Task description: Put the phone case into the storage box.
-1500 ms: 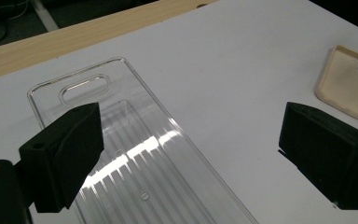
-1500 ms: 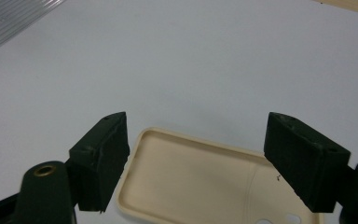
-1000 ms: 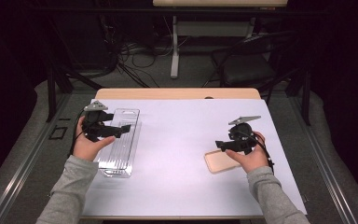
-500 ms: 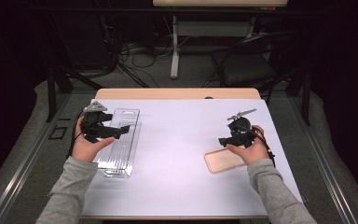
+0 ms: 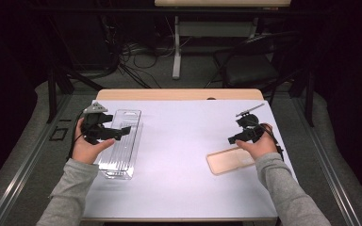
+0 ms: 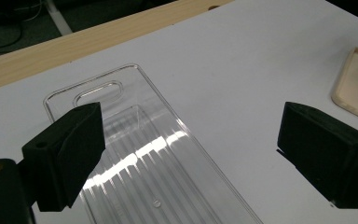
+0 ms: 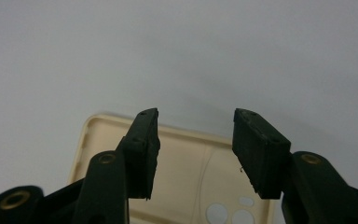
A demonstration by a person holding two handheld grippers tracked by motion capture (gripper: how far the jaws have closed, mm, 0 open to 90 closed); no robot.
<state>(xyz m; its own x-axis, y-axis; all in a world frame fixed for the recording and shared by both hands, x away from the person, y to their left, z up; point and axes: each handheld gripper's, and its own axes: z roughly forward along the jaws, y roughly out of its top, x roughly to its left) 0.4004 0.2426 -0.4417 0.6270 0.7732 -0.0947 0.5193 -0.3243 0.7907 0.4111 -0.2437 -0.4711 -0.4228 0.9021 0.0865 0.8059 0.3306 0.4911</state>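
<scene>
Two grippers: right gripper (image 7: 193,154), jaws just narrowing, nothing pinched, hovers above phone case (image 7: 186,168) for pickup; left gripper (image 6: 186,158) spread over clear tray (image 6: 154,158) at nine o'clock.

Grey sleeves (image 5: 70,188); black grippers, brass screws, grey three-cornered plate (image 5: 95,108), trailing cables.

One clear plastic tray (image 5: 121,143), one beige phone case (image 5: 227,160), two grippers — left (image 5: 104,133) and right (image 5: 242,136) — on one table (image 5: 184,141).
</scene>
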